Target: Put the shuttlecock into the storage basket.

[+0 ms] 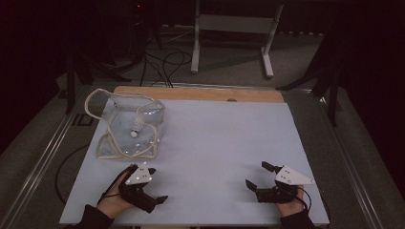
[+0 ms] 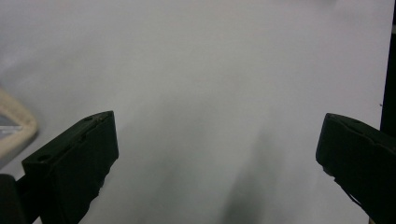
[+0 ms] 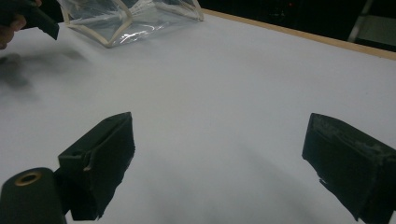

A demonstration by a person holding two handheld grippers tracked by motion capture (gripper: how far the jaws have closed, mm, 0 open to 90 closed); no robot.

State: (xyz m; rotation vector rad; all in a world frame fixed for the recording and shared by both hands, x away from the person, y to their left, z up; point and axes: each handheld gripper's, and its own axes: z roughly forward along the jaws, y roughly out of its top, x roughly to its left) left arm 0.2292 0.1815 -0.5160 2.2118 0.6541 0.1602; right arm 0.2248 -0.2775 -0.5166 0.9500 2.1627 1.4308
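Clear plastic bag point(image 1: 131, 128) with cream piping is lying on the bench point(image 1: 215, 143) just ahead of the left hand-held gripper point(image 1: 145, 183), whose jaws are gaping wide. Well to its right, the right hand-held gripper point(image 1: 258, 175) is resting low, jaws spread, both pointing inward.

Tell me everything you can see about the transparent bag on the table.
The transparent bag is clear, soft-looking plastic edged with beige piping, and a beige cord handle loops at its far left. It lies slumped and crumpled on the table, at the far left. A small white thing shows in its middle. Neither gripper touches it.
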